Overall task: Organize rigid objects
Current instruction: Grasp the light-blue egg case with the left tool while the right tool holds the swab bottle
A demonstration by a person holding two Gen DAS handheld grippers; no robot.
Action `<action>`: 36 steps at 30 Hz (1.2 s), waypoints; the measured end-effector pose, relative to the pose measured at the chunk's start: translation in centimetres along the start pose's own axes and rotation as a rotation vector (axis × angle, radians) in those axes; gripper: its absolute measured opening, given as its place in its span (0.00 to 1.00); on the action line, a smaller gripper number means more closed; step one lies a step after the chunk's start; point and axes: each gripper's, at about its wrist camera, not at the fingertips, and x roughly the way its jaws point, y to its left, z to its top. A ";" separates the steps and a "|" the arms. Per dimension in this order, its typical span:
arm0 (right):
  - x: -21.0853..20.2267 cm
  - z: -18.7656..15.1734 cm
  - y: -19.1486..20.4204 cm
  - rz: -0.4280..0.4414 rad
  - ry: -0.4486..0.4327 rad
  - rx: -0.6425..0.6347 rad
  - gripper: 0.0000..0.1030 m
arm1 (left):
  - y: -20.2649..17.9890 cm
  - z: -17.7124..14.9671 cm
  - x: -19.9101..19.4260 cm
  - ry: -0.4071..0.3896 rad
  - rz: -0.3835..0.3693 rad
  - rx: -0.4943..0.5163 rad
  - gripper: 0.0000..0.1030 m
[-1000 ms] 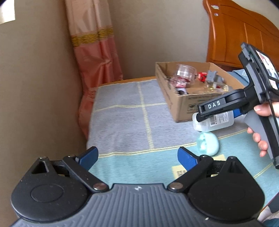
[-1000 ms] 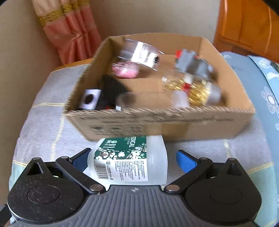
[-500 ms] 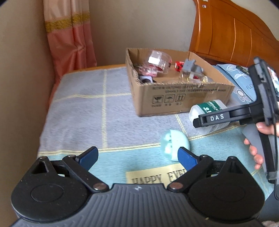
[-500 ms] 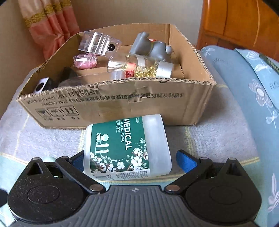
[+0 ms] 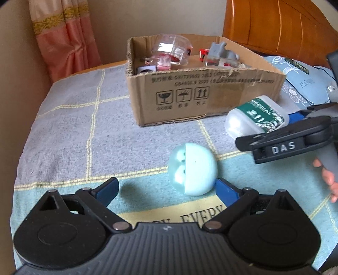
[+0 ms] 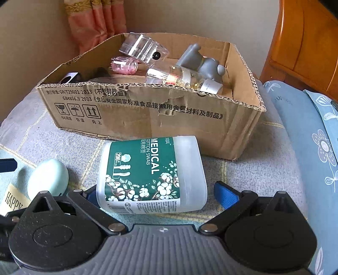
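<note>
**Grippers at swab tub and egg-shaped case**

Right gripper point(image 6: 155, 192): fingers spread, straddling the cotton swab tub point(image 6: 151, 174), which lies on its side at lower centre. Left gripper point(image 5: 166, 189): spread; pale blue egg-shaped case point(image 5: 193, 169) near its right finger. Cardboard box point(image 6: 147, 112) of bottles behind, upper centre, on checked blanket point(image 5: 69, 131).

A grey and pale-teal blanket point(image 5: 69, 127) crossed by thin yellow lines covers the bed. A yellow patch point(image 5: 190, 213) printed with dark letters sits on its teal band. A salmon-pink curtain point(image 5: 63, 36) with a gold patterned band hangs in the corner against a beige wall point(image 5: 158, 17). An orange wooden headboard point(image 5: 274, 23) rises at right, above a blue floral pillow point(image 6: 316, 137).
</note>
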 end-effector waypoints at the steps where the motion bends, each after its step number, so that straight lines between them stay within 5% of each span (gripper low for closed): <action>1: -0.1 -0.2 -0.1 0.002 -0.002 -0.002 1.00 | 0.3 -0.1 0.0 0.000 0.003 -0.011 0.95; 10: 0.0 -0.3 -0.1 0.004 -0.016 -0.006 1.00 | 3.8 -0.5 0.0 0.000 0.165 -0.095 0.98; 16: 0.0 -0.3 -0.3 0.018 -0.024 -0.025 1.00 | 1.4 -0.1 -0.6 -0.023 0.047 -0.044 0.98; 25: -0.6 -1.2 -1.8 0.077 -0.049 -0.097 1.00 | -0.7 1.4 1.6 -0.009 0.005 -0.069 0.95; 33: -0.8 -1.5 -1.9 0.084 -0.064 -0.111 1.00 | -0.6 1.8 1.2 -0.033 0.014 -0.111 0.68; 36: -0.8 -1.3 -1.6 0.094 -0.059 -0.124 1.00 | -0.2 1.7 1.1 -0.028 0.049 -0.116 0.65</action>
